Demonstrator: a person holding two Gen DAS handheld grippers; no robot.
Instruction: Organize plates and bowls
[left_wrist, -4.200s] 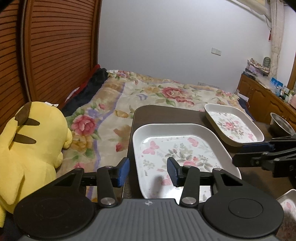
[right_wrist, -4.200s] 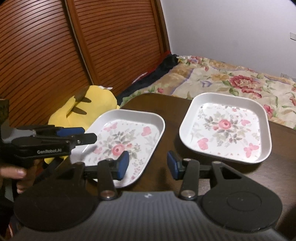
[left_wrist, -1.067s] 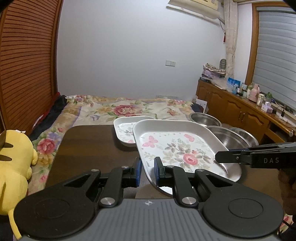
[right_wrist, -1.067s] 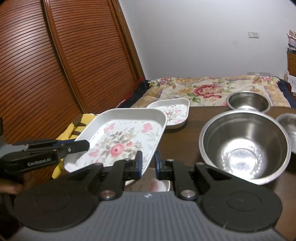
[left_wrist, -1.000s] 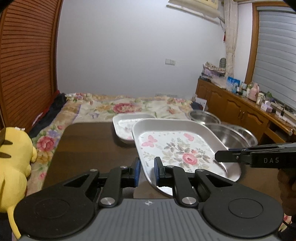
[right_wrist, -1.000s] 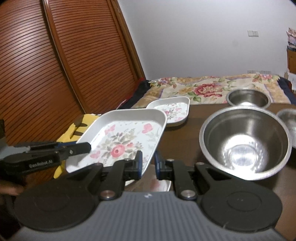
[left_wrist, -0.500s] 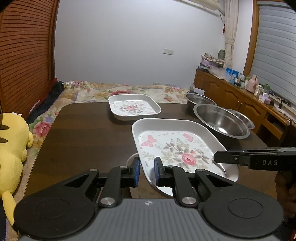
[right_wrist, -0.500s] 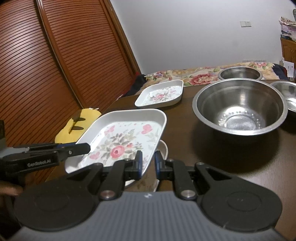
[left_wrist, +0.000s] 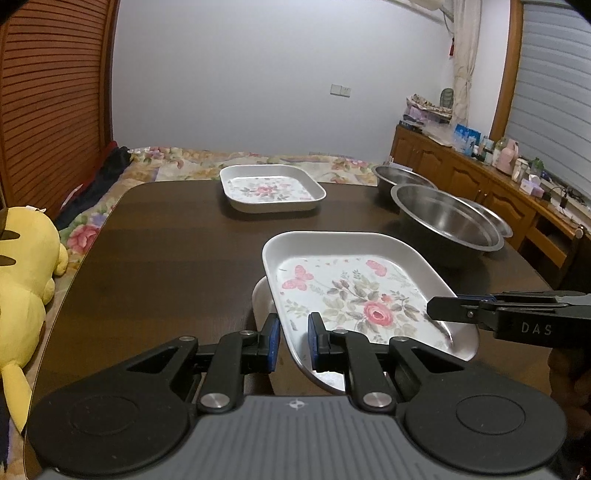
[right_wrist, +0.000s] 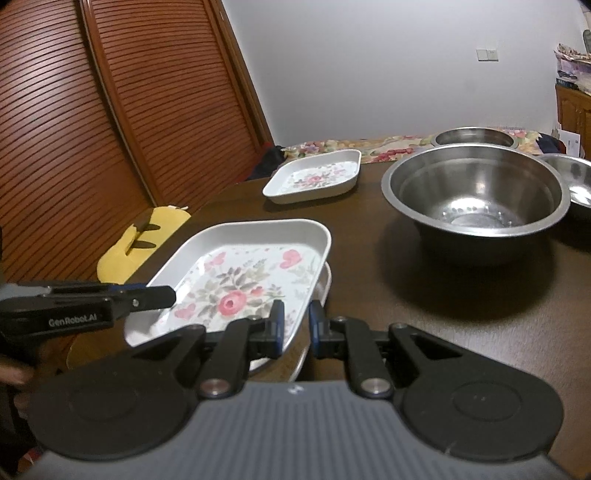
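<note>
A white square plate with a rose and butterfly print (left_wrist: 354, 295) (right_wrist: 240, 284) hangs tilted just above the dark wooden table (left_wrist: 166, 258). My left gripper (left_wrist: 293, 325) is shut on its near left rim. My right gripper (right_wrist: 295, 314) is shut on the opposite rim, and its fingertips (left_wrist: 439, 310) show at the plate's right edge. Under the held plate lies another white plate (left_wrist: 260, 299) (right_wrist: 327, 280), mostly hidden. A second floral plate (left_wrist: 271, 188) (right_wrist: 314, 177) rests at the far side of the table.
Three steel bowls stand on the right of the table: a large one (left_wrist: 443, 221) (right_wrist: 476, 192), one behind it (left_wrist: 402, 177), one beside it (right_wrist: 576, 177). A yellow plush toy (left_wrist: 22, 277) lies off the table's left edge. A bed is beyond, wooden cabinets (left_wrist: 461, 173) at right.
Both grippers closed on the floral plate, lifted it, and have carried it toward the near side of the table. It now sits lower, over another white plate.
</note>
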